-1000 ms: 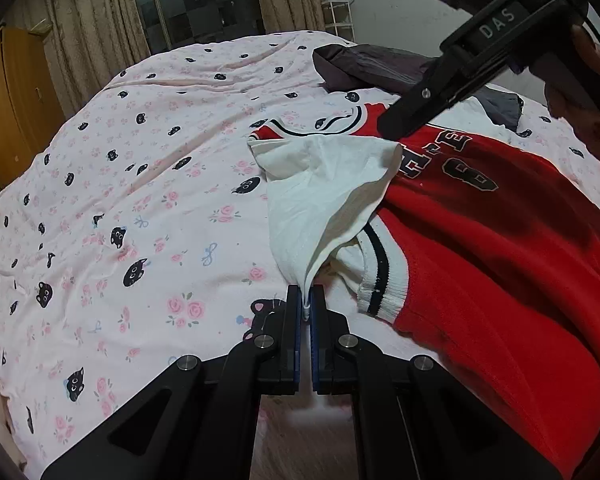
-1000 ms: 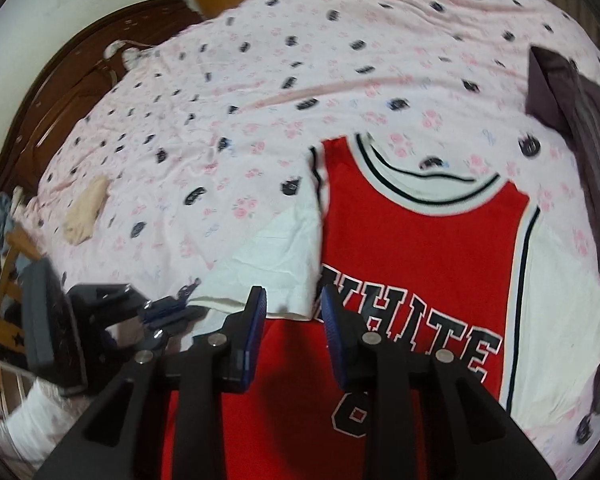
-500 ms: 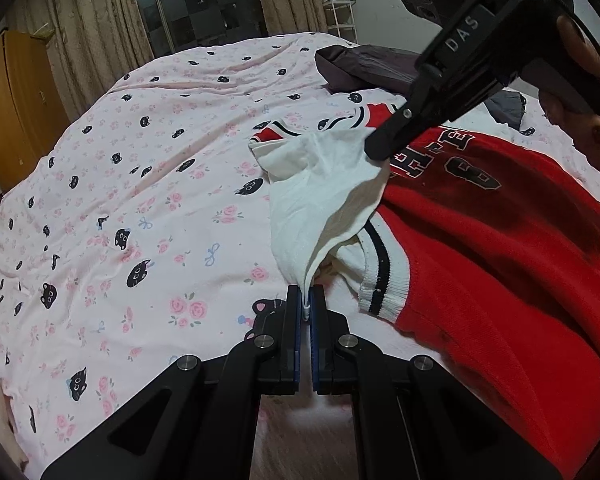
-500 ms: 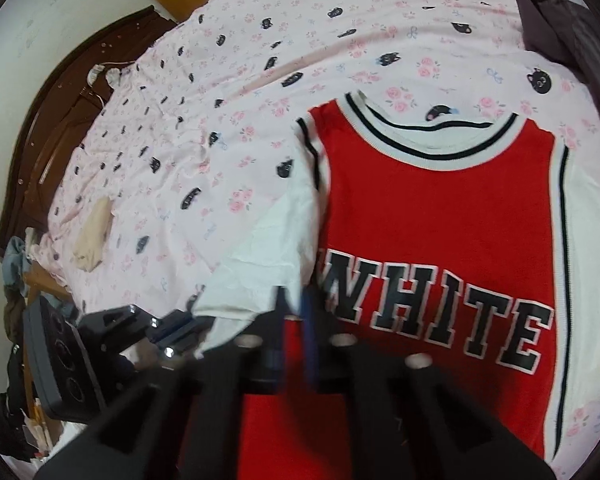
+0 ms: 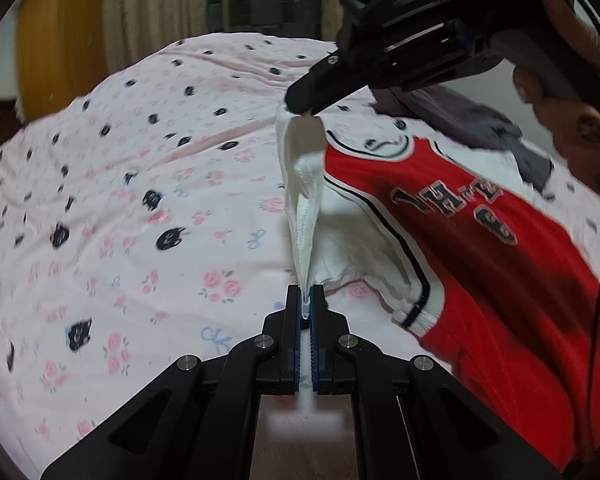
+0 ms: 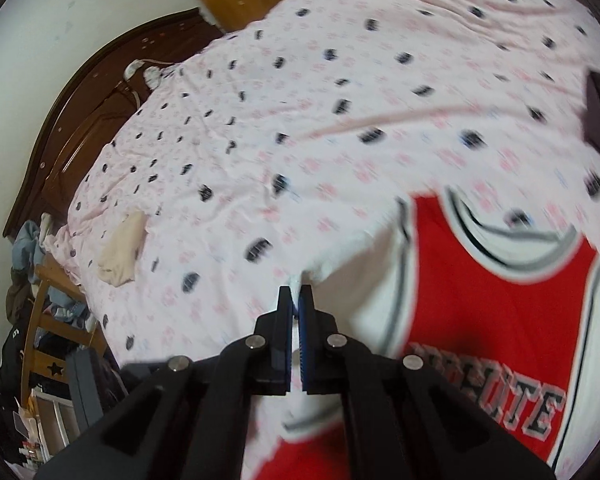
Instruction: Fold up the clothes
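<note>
A red jersey (image 5: 500,264) with white sleeves and black lettering lies face up on the pink bedsheet (image 5: 140,200). Its white sleeve (image 5: 306,200) is lifted off the bed and stretched taut between both grippers. My left gripper (image 5: 306,300) is shut on the sleeve's lower edge. Up in the left wrist view, my right gripper (image 5: 300,110) is shut on the sleeve's upper corner, with a hand behind it. In the blurred right wrist view the right gripper (image 6: 296,300) pinches white cloth, beside the jersey (image 6: 500,320).
A dark grey garment (image 5: 460,116) lies at the far right of the bed. A beige cloth (image 6: 122,252) sits near the bed's left edge, by a wooden headboard (image 6: 80,120) and a cluttered wooden chair (image 6: 44,320). Curtains (image 5: 152,12) hang beyond the bed.
The right gripper shut on the sleeve's corner and lifted it up and leftwards. The sleeve, spread before, now hangs as a narrow taut strip. The left gripper shifted slightly and rolled.
</note>
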